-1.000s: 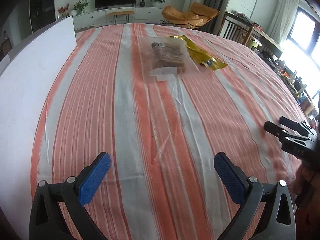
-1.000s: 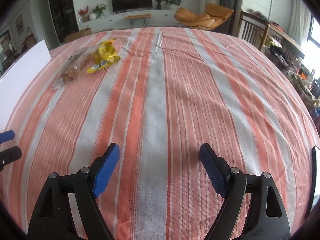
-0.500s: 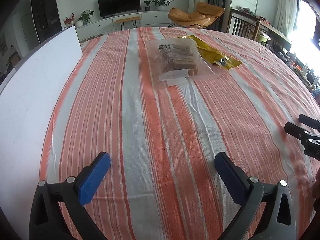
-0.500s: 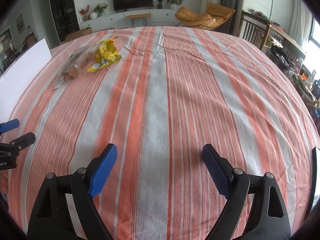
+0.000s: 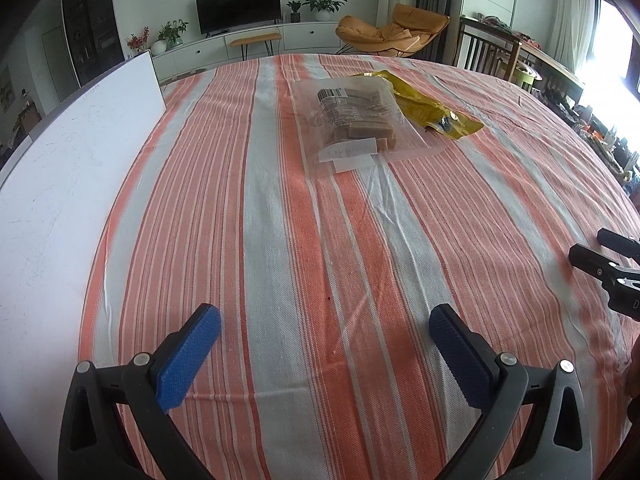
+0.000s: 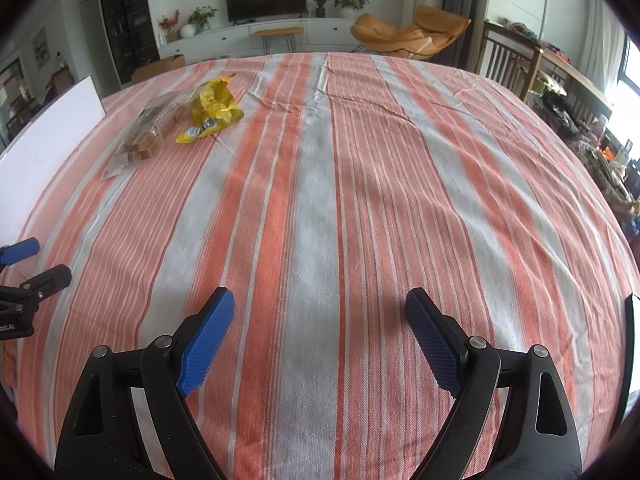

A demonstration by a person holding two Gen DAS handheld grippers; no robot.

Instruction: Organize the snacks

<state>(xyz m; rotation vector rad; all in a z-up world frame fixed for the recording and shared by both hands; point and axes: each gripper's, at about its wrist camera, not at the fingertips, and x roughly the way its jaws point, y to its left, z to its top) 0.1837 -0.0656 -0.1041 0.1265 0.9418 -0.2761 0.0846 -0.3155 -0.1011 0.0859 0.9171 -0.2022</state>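
Both tongs, the left tongs [image 5: 324, 344] and right tongs [image 6: 320, 332], hang released and empty above the striped bench [image 5: 280, 240]. The clear biscuit bag [image 5: 356, 120] and yellow packet [image 5: 432, 110] lie touching at the far side, untouched; organizing looks unstarted.

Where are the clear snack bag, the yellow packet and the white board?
clear bag [image 5: 352, 120], left wrist view, on the brown bars inside.
yellow packet [image 6: 212, 110], right wrist view, on its crumpled middle.
white board [image 5: 68, 168], left wrist view, on its flat face.
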